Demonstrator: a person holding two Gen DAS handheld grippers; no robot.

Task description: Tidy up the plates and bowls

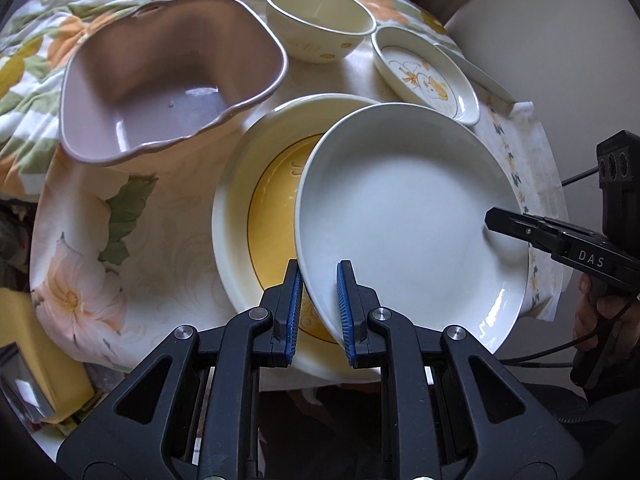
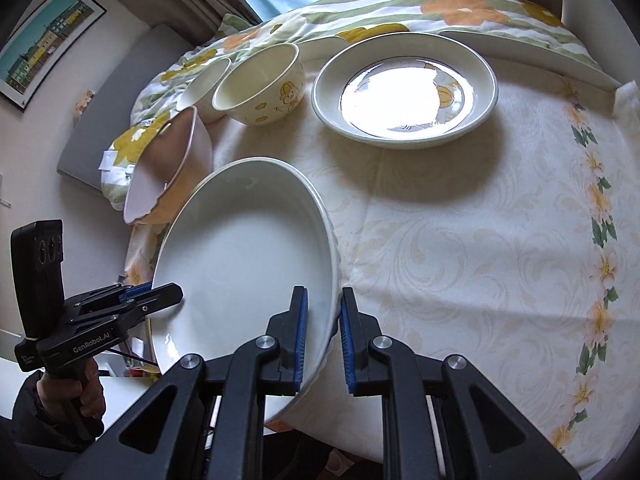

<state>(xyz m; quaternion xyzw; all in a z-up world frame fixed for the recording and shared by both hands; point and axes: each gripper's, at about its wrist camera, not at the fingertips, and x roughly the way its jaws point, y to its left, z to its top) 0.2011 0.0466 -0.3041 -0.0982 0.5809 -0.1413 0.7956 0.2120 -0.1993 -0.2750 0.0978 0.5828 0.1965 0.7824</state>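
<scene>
Two hand-held grippers share one white plate: the left gripper clamps its near rim between blue-padded jaws, the right gripper grips the opposite rim, apparently to steady it, tilted above the yellow-centred plate on the counter. Beyond stand the pink bowl, cream bowl and patterned plate.

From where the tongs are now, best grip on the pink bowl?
Take the pink bowl by its wavy rim, from the near, open side: it lies tipped on the bunched cloth, mouth facing the left tongs, thin wall exposed.
</scene>
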